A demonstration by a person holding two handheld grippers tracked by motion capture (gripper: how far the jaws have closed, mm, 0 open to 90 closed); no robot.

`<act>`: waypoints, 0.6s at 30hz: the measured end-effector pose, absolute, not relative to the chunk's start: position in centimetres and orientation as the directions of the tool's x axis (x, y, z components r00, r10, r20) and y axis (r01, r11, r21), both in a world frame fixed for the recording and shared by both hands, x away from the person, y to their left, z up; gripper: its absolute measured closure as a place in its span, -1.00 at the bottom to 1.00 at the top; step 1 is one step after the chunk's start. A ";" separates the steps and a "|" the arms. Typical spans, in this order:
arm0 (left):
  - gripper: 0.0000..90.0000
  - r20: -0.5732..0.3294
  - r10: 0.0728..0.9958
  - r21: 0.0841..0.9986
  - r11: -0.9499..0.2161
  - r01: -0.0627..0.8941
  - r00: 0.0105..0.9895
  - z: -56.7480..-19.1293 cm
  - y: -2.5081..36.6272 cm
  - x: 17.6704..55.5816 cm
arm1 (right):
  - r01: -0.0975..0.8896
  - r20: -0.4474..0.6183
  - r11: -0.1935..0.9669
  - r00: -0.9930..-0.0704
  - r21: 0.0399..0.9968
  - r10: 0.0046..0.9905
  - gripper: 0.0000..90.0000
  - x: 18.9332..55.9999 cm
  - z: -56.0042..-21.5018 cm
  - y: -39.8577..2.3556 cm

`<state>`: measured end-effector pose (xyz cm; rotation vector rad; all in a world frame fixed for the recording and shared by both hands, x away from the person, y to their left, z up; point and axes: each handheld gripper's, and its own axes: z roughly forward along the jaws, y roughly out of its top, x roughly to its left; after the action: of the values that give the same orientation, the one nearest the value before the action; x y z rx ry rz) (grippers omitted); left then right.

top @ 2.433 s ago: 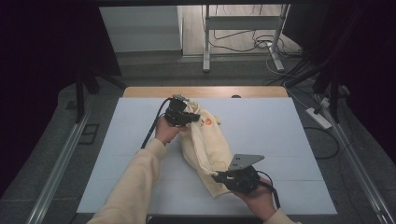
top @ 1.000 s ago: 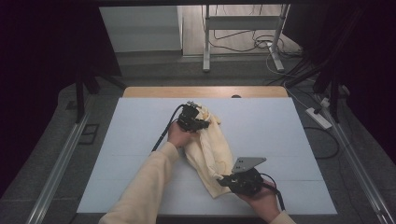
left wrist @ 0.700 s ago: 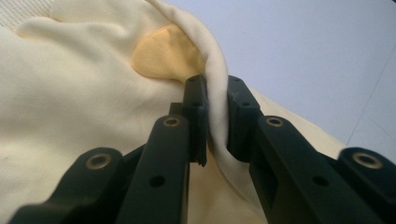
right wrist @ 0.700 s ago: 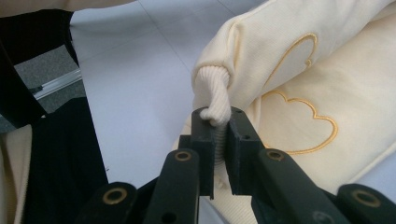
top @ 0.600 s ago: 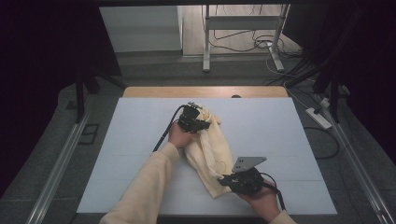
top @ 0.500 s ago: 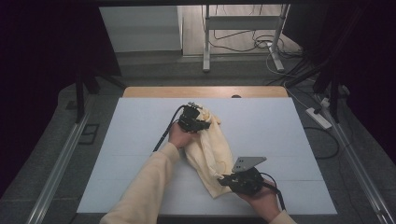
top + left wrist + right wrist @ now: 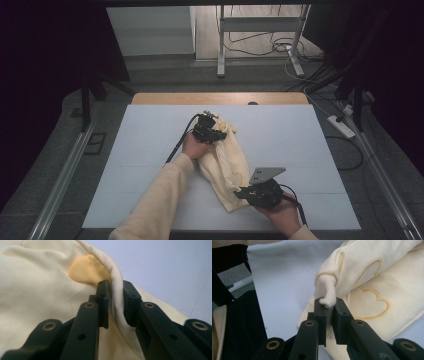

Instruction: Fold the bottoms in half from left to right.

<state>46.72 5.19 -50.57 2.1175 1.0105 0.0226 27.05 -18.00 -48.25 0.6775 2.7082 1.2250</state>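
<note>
High view: a cream garment (image 7: 227,165) lies bunched at the middle of the white desk (image 7: 300,140); the left tongs (image 7: 216,131) sit at its far end, the right tongs (image 7: 245,192) at its near end.
Left gripper view: the left tongs (image 7: 115,293) have just been opening, yet a rolled fabric edge (image 7: 115,282) is pinched between them.
Right gripper view: the right tongs (image 7: 329,307) pinch a ribbed cuff (image 7: 325,291), beside a stitched heart outline (image 7: 372,306).
</note>
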 end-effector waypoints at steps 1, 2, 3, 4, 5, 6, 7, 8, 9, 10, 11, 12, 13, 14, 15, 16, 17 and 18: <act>0.67 -0.296 0.666 0.654 -0.381 0.653 0.685 -50.5 5.2 46.7 | 0.357 0.095 0.579 -0.897 0.733 0.432 0.82 27.1 -48.3 -18.0; 0.63 -0.298 0.664 0.657 -0.378 0.652 0.686 -50.4 5.2 46.6 | 0.357 0.094 0.580 -0.897 0.733 0.433 0.82 27.1 -48.2 -18.0; 0.56 -0.299 0.659 0.663 -0.377 0.647 0.690 -50.3 5.2 46.6 | 0.357 0.093 0.578 -0.896 0.734 0.435 0.82 27.1 -48.2 -18.0; 0.45 -0.298 0.657 0.669 -0.374 0.642 0.692 -50.2 5.3 46.5 | 0.355 0.088 0.580 -0.895 0.733 0.437 0.81 27.1 -48.2 -18.1; 0.33 -0.291 0.658 0.675 -0.373 0.636 0.695 -50.0 5.3 46.4 | 0.353 0.083 0.581 -0.895 0.733 0.439 0.79 27.1 -48.2 -18.2; 0.26 -0.283 0.661 0.680 -0.372 0.632 0.694 -49.7 5.4 46.3 | 0.354 0.080 0.580 -0.893 0.734 0.443 0.74 27.2 -48.1 -18.3; 0.18 -0.275 0.662 0.687 -0.372 0.624 0.697 -49.5 5.4 46.2 | 0.356 0.079 0.575 -0.889 0.737 0.451 0.64 27.2 -48.1 -18.4; 0.12 -0.269 0.662 0.691 -0.374 0.619 0.700 -49.3 5.6 46.1 | 0.360 0.078 0.570 -0.886 0.739 0.458 0.53 27.3 -48.1 -18.5; 0.08 -0.265 0.660 0.696 -0.374 0.613 0.703 -49.1 5.8 46.0 | 0.361 0.077 0.567 -0.884 0.741 0.462 0.44 27.4 -48.1 -18.7; 0.05 -0.258 0.661 0.700 -0.375 0.608 0.704 -48.8 6.0 45.8 | 0.362 0.073 0.561 -0.879 0.745 0.471 0.33 27.4 -48.1 -18.8; 0.02 -0.251 0.663 0.703 -0.376 0.603 0.705 -48.6 6.1 45.7 | 0.362 0.067 0.553 -0.874 0.750 0.481 0.20 27.5 -48.0 -18.8; -0.01 -0.242 0.666 0.706 -0.378 0.599 0.705 -48.4 6.4 45.5 | 0.363 0.060 0.550 -0.869 0.752 0.492 0.09 27.5 -47.9 -19.0; -0.02 -0.239 0.667 0.711 -0.375 0.595 0.706 -48.2 6.6 45.3 | 0.369 0.065 0.540 -0.864 0.756 0.500 0.04 27.6 -47.8 -19.1; -0.03 -0.236 0.668 0.715 -0.373 0.591 0.706 -48.1 6.8 45.1 | 0.372 0.067 0.533 -0.861 0.760 0.505 -0.01 27.7 -47.6 -19.2; -0.04 -0.238 0.669 0.719 -0.366 0.591 0.704 -48.0 7.1 44.9 | 0.373 0.070 0.523 -0.858 0.767 0.509 -0.06 27.8 -47.5 -19.3; -0.05 -0.242 0.670 0.721 -0.360 0.592 0.702 -47.9 7.3 44.6 | 0.376 0.074 0.510 -0.854 0.774 0.516 -0.10 27.8 -47.4 -19.5; -0.06 -0.244 0.670 0.722 -0.357 0.593 0.701 -47.9 7.6 44.4 | 0.376 0.077 0.501 -0.851 0.779 0.519 -0.12 27.9 -47.2 -19.6; -0.07 -0.244 0.671 0.723 -0.355 0.592 0.700 -47.9 7.8 44.2 | 0.379 0.085 0.488 -0.849 0.786 0.521 -0.13 28.0 -47.1 -19.7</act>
<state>44.20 7.81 -47.88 2.0615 0.9643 0.1188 28.00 -19.70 -47.08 0.7827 2.5648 1.2923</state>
